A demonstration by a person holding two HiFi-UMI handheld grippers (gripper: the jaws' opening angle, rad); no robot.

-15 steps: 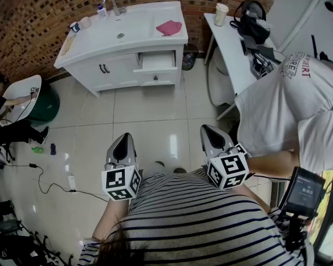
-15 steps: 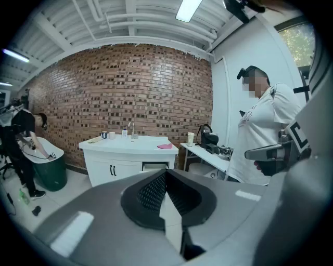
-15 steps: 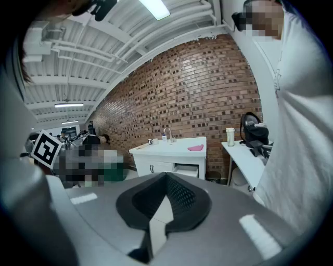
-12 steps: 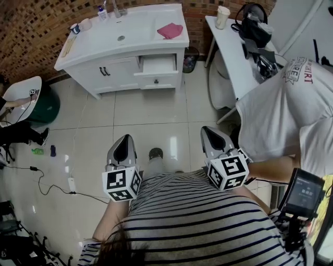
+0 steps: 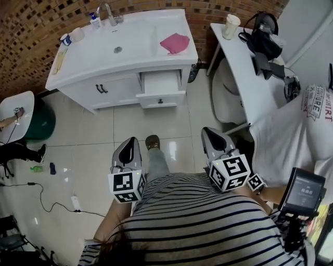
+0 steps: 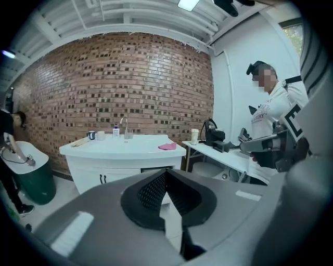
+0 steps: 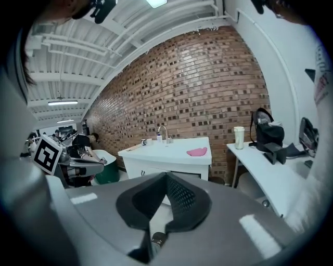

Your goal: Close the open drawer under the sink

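**A:** What do we have around us?

**B:** We stand on a glossy tiled floor (image 5: 130,122) facing a brick wall (image 5: 36,36). A white cabinet (image 5: 117,91) with a sink (image 5: 118,49) is set against it. A white table (image 5: 248,78) is to its right, and a green bin (image 5: 44,111) is to its left.

**A:** And what sits on them?

**B:** A pink cloth (image 5: 175,42) lies on the cabinet top, right of the sink. A bottle (image 5: 94,22) and a mug (image 5: 65,39) stand near the tap (image 5: 106,13) at the back. The table carries a paper cup (image 5: 230,26) and a black bag (image 5: 265,36).

**A:** Where is the drawer?

**B:** The drawer (image 5: 161,83) is the upper one on the cabinet's right side, under the cloth. It is pulled out, and we see only its white inside. The one beneath it is shut.

**A:** And our tongs?

**B:** The left tongs (image 5: 129,145) and the right tongs (image 5: 212,136) are held low near our body, both pointing at the cabinet. On each, the tips meet and hold nothing. The drawer is well apart from both, across the floor, and ahead of the gap between them. Our shoe (image 5: 152,141) shows in that gap.
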